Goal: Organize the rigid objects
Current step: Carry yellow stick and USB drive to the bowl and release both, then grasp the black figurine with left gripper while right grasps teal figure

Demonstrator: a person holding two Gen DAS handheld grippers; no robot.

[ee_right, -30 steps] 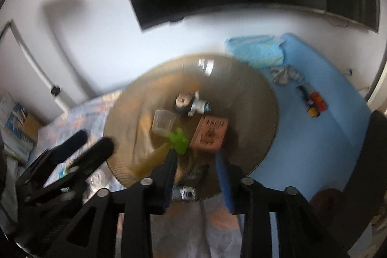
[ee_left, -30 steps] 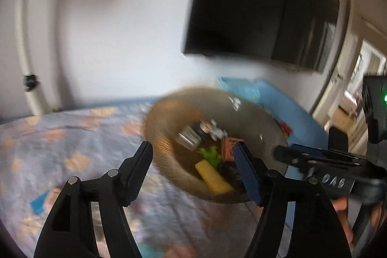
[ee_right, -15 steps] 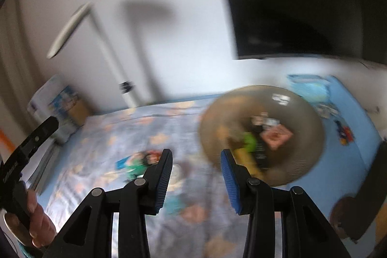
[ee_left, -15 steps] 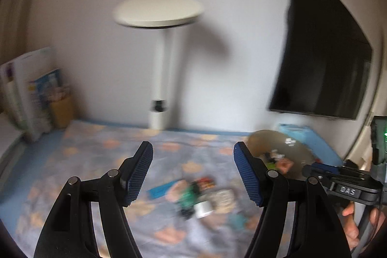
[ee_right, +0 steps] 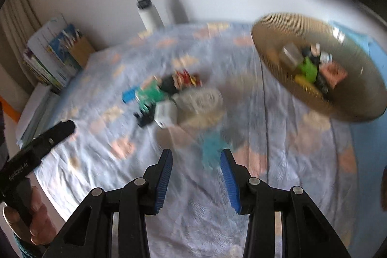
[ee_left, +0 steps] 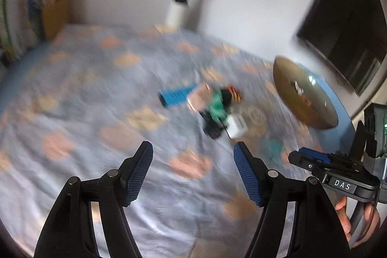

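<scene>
while both tools hang empty, left gripper point(ee_left: 193, 168) wide, right gripper point(ee_right: 196, 172) narrowly parted, the toy pile point(ee_right: 169, 98) lies ahead of them, bowl point(ee_right: 278, 23) far right; descend squarely, single out one piece.

My loose pile of small toys point(ee_right: 169, 98) lies blurred mid-bedspread: blue bar, green piece, white cube, red-yellow bit. The brown ribbed bowl point(ee_right: 273, 50) to its right already holds several pieces.

Black tongs point(ee_left: 193, 155) with ribbed blue pads point(ee_right: 164, 181), silver screws.
</scene>
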